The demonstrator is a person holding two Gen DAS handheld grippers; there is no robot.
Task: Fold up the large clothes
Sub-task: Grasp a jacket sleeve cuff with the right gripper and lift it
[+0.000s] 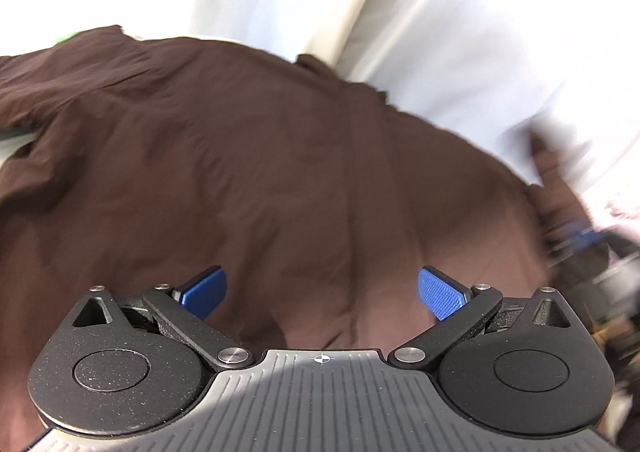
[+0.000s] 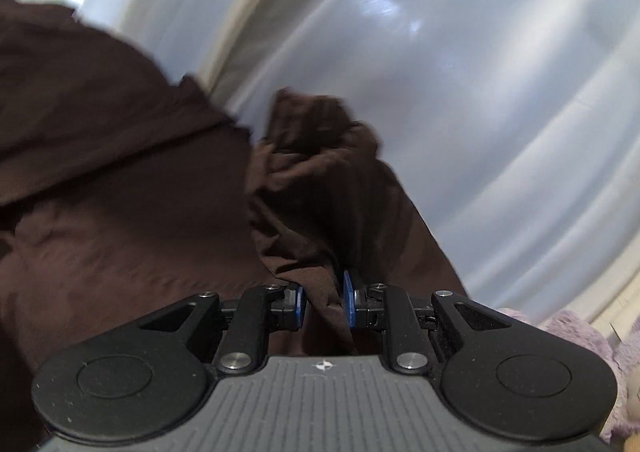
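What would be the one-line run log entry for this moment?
stage: folding | left claw: open, empty, above brown garment | right claw: shut on bunched garment fold | surface: white sheet

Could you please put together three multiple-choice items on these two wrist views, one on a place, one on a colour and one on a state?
1. Where does the garment lie?
A. on a white sheet
B. on a wooden floor
C. in a basket

2. What colour is the garment?
A. green
B. dark brown
C. red

3. How do the two grippers stand?
A. both open
B. left shut on cloth, right open
C. left open, right shut on cloth

Answers:
1 A: the white sheet runs beyond the cloth's far edge in both views.
2 B: the cloth reads dark brown in both views.
3 C: the left gripper has its blue pads spread wide over the cloth, while the right gripper pinches a bunched fold between its pads.
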